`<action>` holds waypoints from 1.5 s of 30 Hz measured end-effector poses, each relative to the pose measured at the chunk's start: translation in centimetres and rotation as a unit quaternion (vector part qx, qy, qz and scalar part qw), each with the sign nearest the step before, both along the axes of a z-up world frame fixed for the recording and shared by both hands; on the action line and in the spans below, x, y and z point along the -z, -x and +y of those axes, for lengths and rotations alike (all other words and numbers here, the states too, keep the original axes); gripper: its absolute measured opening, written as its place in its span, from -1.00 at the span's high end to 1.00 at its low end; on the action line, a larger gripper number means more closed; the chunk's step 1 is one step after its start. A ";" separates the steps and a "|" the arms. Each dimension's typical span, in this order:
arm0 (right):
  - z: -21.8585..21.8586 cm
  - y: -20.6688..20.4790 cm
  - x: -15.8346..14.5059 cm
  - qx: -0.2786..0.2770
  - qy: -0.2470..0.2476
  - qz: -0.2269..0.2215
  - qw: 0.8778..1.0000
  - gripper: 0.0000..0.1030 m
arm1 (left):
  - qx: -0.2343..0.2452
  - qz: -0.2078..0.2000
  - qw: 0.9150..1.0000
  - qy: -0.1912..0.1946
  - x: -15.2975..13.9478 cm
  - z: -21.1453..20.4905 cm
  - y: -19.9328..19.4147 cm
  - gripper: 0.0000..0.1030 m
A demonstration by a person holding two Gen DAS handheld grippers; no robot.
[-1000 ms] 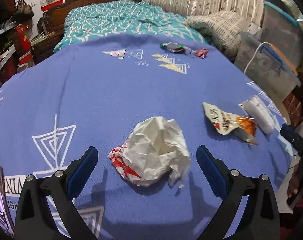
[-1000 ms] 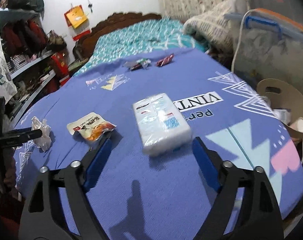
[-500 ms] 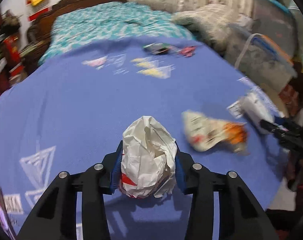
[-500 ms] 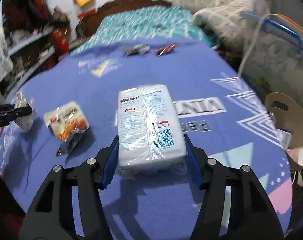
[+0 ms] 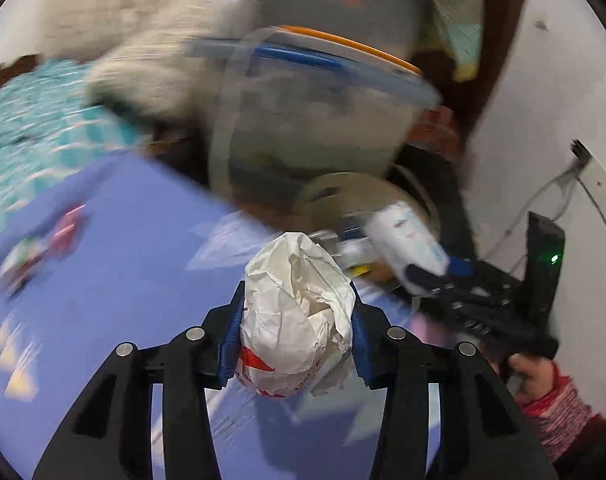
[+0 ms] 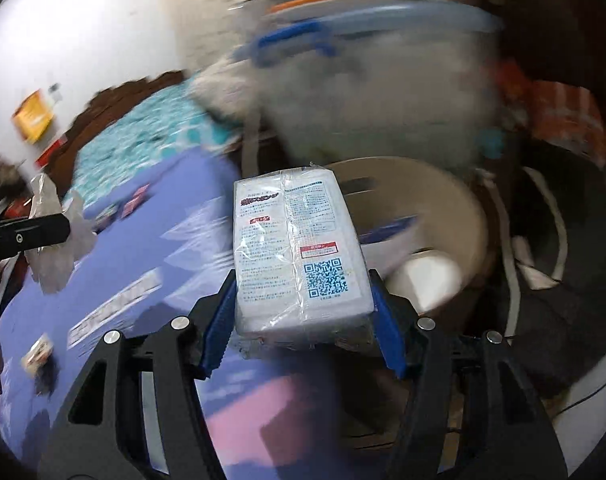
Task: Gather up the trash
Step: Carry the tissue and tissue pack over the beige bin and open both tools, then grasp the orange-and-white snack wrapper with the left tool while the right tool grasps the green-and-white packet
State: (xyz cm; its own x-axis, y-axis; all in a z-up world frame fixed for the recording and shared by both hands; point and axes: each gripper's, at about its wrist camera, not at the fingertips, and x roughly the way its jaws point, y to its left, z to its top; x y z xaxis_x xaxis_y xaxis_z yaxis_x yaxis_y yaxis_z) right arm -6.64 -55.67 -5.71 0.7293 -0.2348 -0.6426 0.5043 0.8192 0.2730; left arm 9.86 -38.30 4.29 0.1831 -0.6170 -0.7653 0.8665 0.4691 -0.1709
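Left wrist view: I have my left hand-held gripper [image 5: 295,336] clamped on a crumpled paper ball [image 5: 297,312], its blue pads pressing both sides. The ball is off-white, deeply creased, with a red printed patch low on its left side, and it sits lifted clear of the purple bedspread [image 5: 103,280]. Its jaws have just eased a touch wider, yet the paper is squeezed firmly between them. To the right in this view I see my right hand-held gripper [image 5: 435,268] carrying a white packet, a hand [image 5: 531,372] in a red-and-white knitted sleeve behind it. Past both lies a tan round bin [image 5: 343,184], blurred.

In the right wrist view, the right hand-held gripper [image 6: 303,320] grips a tissue pack [image 6: 299,256] across its near end, pads tight on both long sides. Its jaws too have just opened slightly, with the pack held fast between them. The pack is a flat white block in clear film, printed with small text, red labels and a blue square code. It juts out over the edge of the bed, above the rim of the bin [image 6: 467,216]. Everything beyond is smeared; I can make out a clear storage box [image 6: 375,80] with a blue handle and orange lid.
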 end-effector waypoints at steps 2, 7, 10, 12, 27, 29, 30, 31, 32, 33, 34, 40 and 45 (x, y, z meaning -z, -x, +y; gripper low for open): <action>-2.4 0.4 0.7 0.023 0.001 0.010 1.000 -0.23 | 0.024 0.011 1.000 -0.006 0.8 -4.4 0.0 0.10; -6.3 -1.7 1.6 0.050 0.004 0.022 0.998 -0.39 | 0.040 0.026 0.998 -0.030 4.2 -12.7 -0.6 -0.66; -6.6 -3.8 1.9 0.047 0.012 0.033 0.998 -0.55 | 0.023 0.019 0.998 -0.049 6.0 -14.5 -1.2 -0.74; -6.0 -3.9 1.9 0.044 0.015 0.029 0.999 -0.55 | 0.011 0.033 0.998 -0.055 6.5 -13.8 -1.9 -0.74; 5.4 0.6 -1.0 -0.004 -0.023 -0.069 0.997 -0.55 | -0.077 -0.014 0.997 0.018 1.6 9.3 0.4 -0.74; 7.8 -0.1 -0.9 -0.027 -0.042 -0.073 0.996 -0.55 | -0.104 -0.027 0.994 0.012 1.9 13.1 1.2 -0.74; 9.1 -0.5 -0.7 -0.042 -0.051 -0.072 0.995 -0.53 | -0.116 -0.031 0.993 0.010 1.8 14.7 1.3 -0.74; 10.6 -1.1 -0.7 -0.058 -0.059 -0.070 0.994 -0.52 | -0.131 -0.035 0.991 0.009 1.8 16.4 1.4 -0.74; 12.2 -1.7 -0.6 -0.075 -0.067 -0.068 0.993 -0.47 | -0.156 -0.037 0.987 0.009 1.8 19.0 1.4 -0.75; 13.8 -2.3 -0.5 -0.095 -0.076 -0.065 0.990 -0.38 | -0.172 -0.036 0.984 0.010 1.8 20.9 1.3 -0.74; 15.2 -2.9 -0.4 -0.114 -0.084 -0.062 0.988 -0.33 | -0.189 -0.035 0.981 0.010 1.8 22.6 1.3 -0.74; 24.3 -6.6 0.7 -0.241 -0.122 -0.024 0.962 0.23 | -0.279 -0.004 0.960 0.010 3.6 31.6 1.3 -0.73; 28.9 -9.0 0.9 -0.286 -0.121 -0.001 0.951 0.24 | -0.278 0.024 0.960 0.027 4.8 33.4 2.9 -0.71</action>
